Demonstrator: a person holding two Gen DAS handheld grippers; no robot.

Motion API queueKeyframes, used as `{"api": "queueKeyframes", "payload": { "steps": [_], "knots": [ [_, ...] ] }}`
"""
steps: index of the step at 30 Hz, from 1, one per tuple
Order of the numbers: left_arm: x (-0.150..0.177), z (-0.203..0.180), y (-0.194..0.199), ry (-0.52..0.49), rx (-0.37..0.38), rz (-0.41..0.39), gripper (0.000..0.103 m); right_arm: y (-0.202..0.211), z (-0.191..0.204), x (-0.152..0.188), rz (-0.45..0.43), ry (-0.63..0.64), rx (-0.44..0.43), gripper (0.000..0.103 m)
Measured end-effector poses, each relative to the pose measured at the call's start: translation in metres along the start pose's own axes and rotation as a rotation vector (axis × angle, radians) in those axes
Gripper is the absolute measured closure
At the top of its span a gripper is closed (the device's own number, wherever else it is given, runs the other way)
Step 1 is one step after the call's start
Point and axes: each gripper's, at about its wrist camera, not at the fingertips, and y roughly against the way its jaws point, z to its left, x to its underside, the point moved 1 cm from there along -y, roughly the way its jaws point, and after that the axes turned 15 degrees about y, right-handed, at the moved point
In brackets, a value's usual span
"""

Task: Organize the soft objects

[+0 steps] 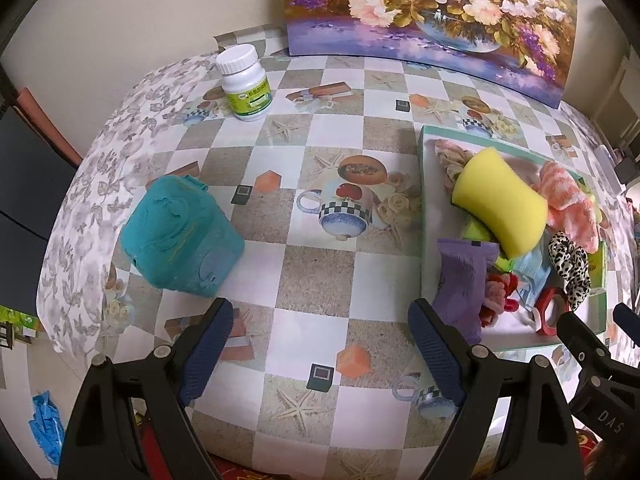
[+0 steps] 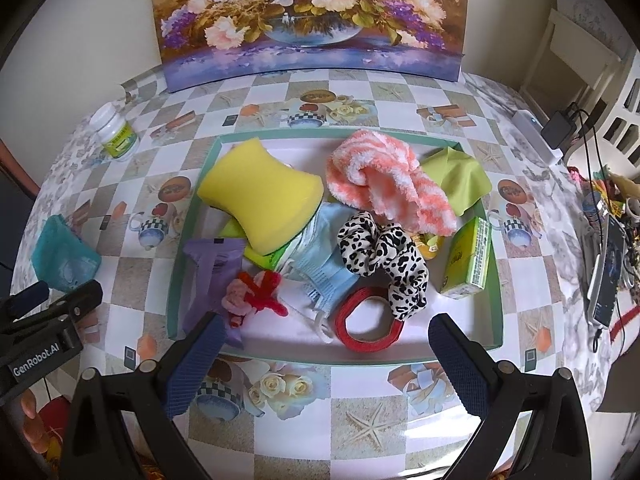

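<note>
The yellow sponge [image 2: 260,196] is covering part of the blue face mask [image 2: 320,256]; the bottle [image 1: 245,84] label's print is staying too small to read.

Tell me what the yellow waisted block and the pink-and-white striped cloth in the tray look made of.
Yellow waisted block: apparently foam sponge, matte, with softly rounded edges. Pink-and-white striped cloth: seemingly fluffy fleece or chenille, with a fuzzy pile and limp folds.

Table [image 2: 360,92] w/ checkered oilcloth, starfish & teacup print. Floral painting [image 2: 308,12] upright at back edge vs cream wall [image 1: 140,4]. White lattice furniture [image 2: 616,120] at right, charger [image 2: 560,130] & cables nearby. Soft daylight.
</note>
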Motion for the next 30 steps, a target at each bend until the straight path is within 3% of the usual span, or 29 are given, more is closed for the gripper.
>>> {"api": "queueKeyframes", "payload": {
  "steps": [14,30],
  "knots": [
    [0.0018,0.0034,0.0041,0.000,-0.047,-0.026,0.014,0.0016,0.0018,-0.0006,-0.003,0.004,0.003,0.000],
    [0.0014,0.0044,-0.0034,-0.006,-0.078,0.012,0.014,0.0002,0.0053,-0.0029,0.001,0.022,0.016,0.000]
  ]
}}
